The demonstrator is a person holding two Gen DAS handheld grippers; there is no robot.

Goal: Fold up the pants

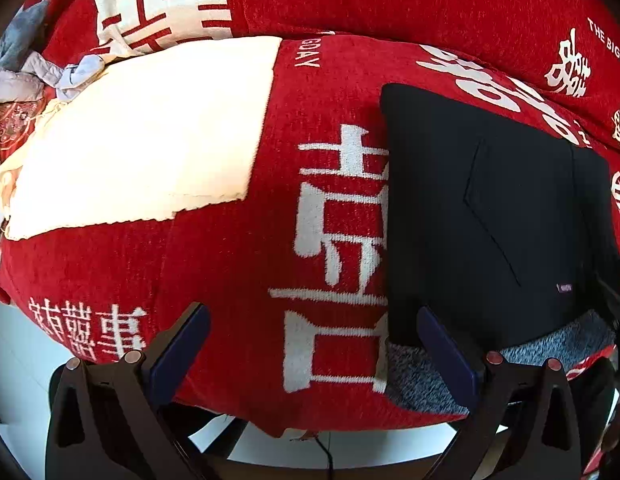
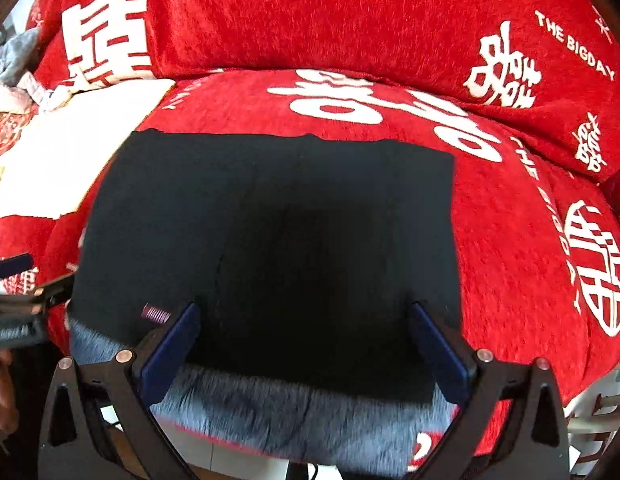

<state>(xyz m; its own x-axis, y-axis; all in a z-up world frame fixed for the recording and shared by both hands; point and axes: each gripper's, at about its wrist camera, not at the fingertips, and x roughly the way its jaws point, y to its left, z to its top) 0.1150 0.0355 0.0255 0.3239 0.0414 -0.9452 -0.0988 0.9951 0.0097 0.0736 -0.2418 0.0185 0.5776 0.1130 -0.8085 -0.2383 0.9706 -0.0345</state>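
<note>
The black pants (image 2: 269, 216) lie folded into a flat rectangle on the red sofa cover, grey fleecy lining (image 2: 293, 416) showing along the near edge, a small purple label (image 2: 155, 314) at the near left. In the left wrist view the pants (image 1: 486, 216) sit at the right. My right gripper (image 2: 303, 344) is open just above the near edge, fingers spread over the fabric. My left gripper (image 1: 314, 344) is open too, hovering over the red cover at the pants' left edge, its right finger (image 1: 446, 356) over the near corner. It also shows in the right wrist view, the left gripper (image 2: 13, 280) at far left.
The red sofa cover (image 1: 229, 264) with white characters spans seat and backrest. A cream cloth (image 1: 141, 140) lies on the seat to the left, with a pile of grey and pale clothes (image 1: 21, 64) beyond it. The sofa's front edge drops to a white floor (image 1: 17, 352).
</note>
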